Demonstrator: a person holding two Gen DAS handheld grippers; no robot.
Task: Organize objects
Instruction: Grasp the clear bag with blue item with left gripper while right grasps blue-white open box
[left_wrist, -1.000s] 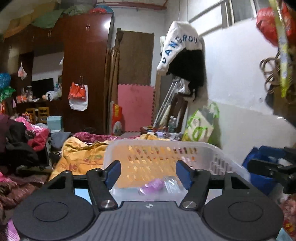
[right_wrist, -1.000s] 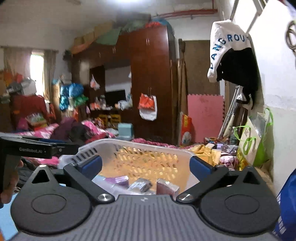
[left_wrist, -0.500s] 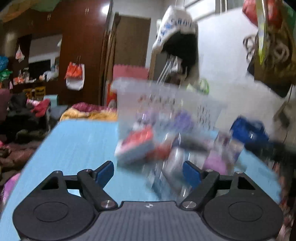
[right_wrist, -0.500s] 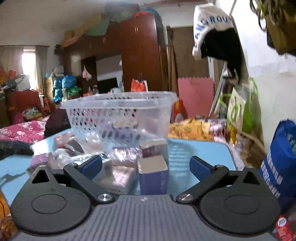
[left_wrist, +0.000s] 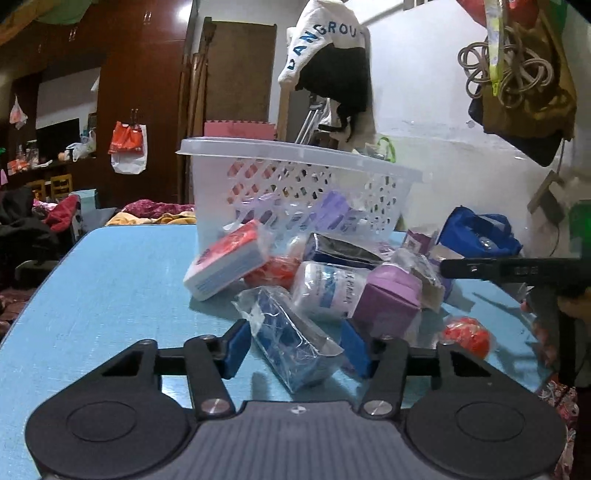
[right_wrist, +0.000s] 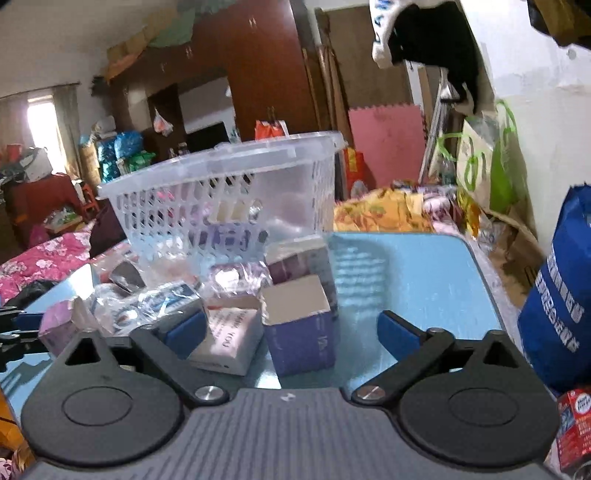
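Observation:
A white plastic basket (left_wrist: 295, 184) stands on the blue table (left_wrist: 110, 280), with several packaged items piled in front of it. My left gripper (left_wrist: 295, 349) is open low over the table, its fingers either side of a blue packet in clear wrap (left_wrist: 291, 343). Behind it lie a red and white pack (left_wrist: 225, 262), a white roll (left_wrist: 328, 291) and a purple box (left_wrist: 388, 299). In the right wrist view the basket (right_wrist: 229, 206) is ahead on the left. My right gripper (right_wrist: 291, 328) is open around an open purple box (right_wrist: 299, 325), beside a white box (right_wrist: 229, 339).
A red ball-like item (left_wrist: 467, 338) lies near the table's right edge. A blue bag (right_wrist: 557, 306) stands off the table's right side, with a red carton (right_wrist: 572, 424) below it. The right gripper's body (left_wrist: 517, 269) reaches in from the right. Beds and clutter surround the table.
Both grippers dropped from basket-rim height to table level. The view went from looking into the basket to facing the pile in front of it. Both stayed open.

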